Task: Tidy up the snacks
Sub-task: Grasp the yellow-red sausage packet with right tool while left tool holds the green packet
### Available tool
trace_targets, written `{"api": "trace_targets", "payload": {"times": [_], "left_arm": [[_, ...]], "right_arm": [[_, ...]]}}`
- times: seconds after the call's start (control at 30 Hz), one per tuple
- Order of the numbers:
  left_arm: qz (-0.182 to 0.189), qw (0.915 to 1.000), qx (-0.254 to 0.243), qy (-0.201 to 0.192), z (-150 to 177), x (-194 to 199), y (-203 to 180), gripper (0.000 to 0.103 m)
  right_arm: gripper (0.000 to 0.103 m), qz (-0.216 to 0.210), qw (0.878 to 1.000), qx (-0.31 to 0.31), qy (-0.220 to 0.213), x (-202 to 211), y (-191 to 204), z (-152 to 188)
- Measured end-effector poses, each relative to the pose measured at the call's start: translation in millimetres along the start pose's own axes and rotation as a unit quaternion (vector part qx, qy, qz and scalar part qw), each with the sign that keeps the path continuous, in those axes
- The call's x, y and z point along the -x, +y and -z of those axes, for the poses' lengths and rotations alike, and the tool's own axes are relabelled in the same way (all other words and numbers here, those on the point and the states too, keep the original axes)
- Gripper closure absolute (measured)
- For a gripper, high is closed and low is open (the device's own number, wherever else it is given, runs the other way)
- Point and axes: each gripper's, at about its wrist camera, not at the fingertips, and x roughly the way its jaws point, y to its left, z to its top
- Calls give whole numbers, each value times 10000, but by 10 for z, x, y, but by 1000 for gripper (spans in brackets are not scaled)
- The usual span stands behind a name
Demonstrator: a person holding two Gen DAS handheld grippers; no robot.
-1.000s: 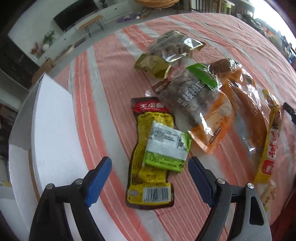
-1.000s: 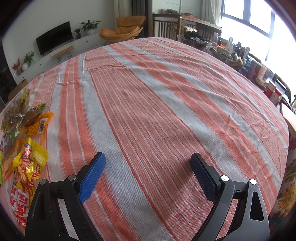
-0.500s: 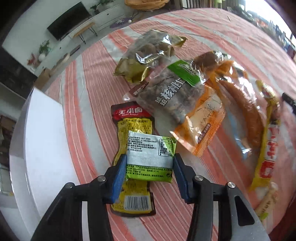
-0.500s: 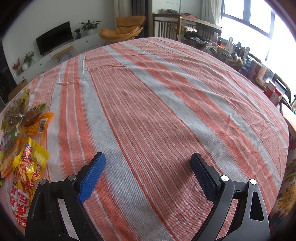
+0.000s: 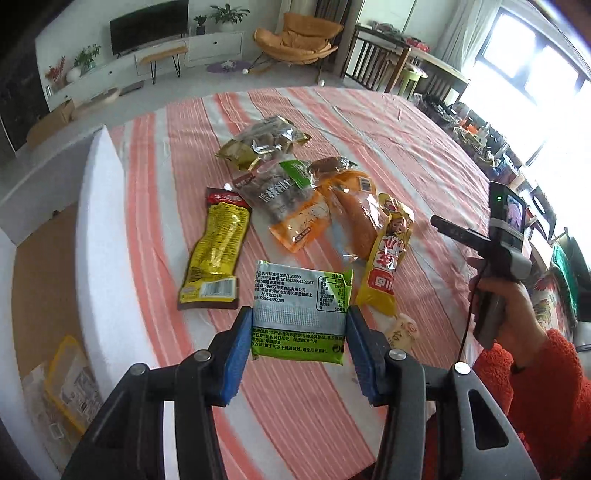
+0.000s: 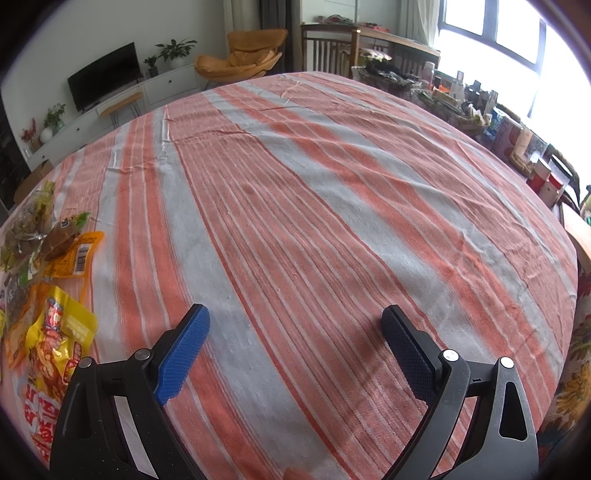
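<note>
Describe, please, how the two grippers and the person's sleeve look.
Both the left gripper and right gripper have black angular frames, silver rivets and blue textured pads. A thin black cable hangs by the fuzzy red-orange sleeve.

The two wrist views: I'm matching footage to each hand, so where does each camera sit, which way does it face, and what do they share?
Left wrist: behind the left gripper, angled down at the green packet it clamps and the snack pile; the right hand and red sleeve show.
Right wrist: behind the open right gripper, facing bare striped tablecloth; only its fingers show.
Shared: tablecloth, yellow-red snack bag, orange chair.
</note>
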Motion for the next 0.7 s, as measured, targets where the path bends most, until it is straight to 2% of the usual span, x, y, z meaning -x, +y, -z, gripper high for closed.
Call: {"api": "trace_targets", "payload": {"times": [0.07, 0.1, 0.17, 0.2, 0.27, 0.33, 0.4, 0.43, 0.47, 0.57, 0.63, 0.7], "left_arm": [[-146, 9998, -22, -113, 73, 78, -1, 54], [-182, 9997, -2, -147, 104, 100, 17, 54], [-138, 9997, 96, -175, 139, 104, 56, 54], [-53, 9996, 178, -196, 160, 110, 70, 54], [101, 9991, 319, -264, 195, 123, 82, 54], [208, 9983, 421, -332, 228, 150, 82, 54], [250, 9979, 450, -401, 272, 226, 94, 54], [247, 9976, 451, -453, 300, 286, 115, 54], [216, 9975, 441, -508, 330, 347, 149, 54], [86, 9971, 492, -574, 410, 447, 278, 54], [112, 9964, 601, -581, 443, 459, 356, 54], [154, 9957, 689, -605, 455, 454, 384, 53]], "right_arm": [[8, -555, 9973, -461, 93, 121, -78, 58], [8, -1094, 9898, -888, 227, 206, -113, 112], [7, -1899, 9715, -1273, 630, 302, -20, 200], [7, -2219, 9635, -1244, 832, 352, 118, 246], [7, -2512, 9578, -873, 1087, 420, 496, 305], [11, -2466, 9597, -563, 1228, 388, 830, 315], [13, -2209, 9667, -281, 1264, 306, 1068, 315], [48, -1974, 9746, -23, 1060, 335, 1144, 300], [49, -1820, 9778, 198, 1021, 343, 1172, 298], [52, -2046, 9715, -53, 1193, 338, 890, 262], [51, -1804, 9766, -104, 1164, 341, 664, 171], [50, -1732, 9768, -81, 1256, 323, 502, 103]]}}
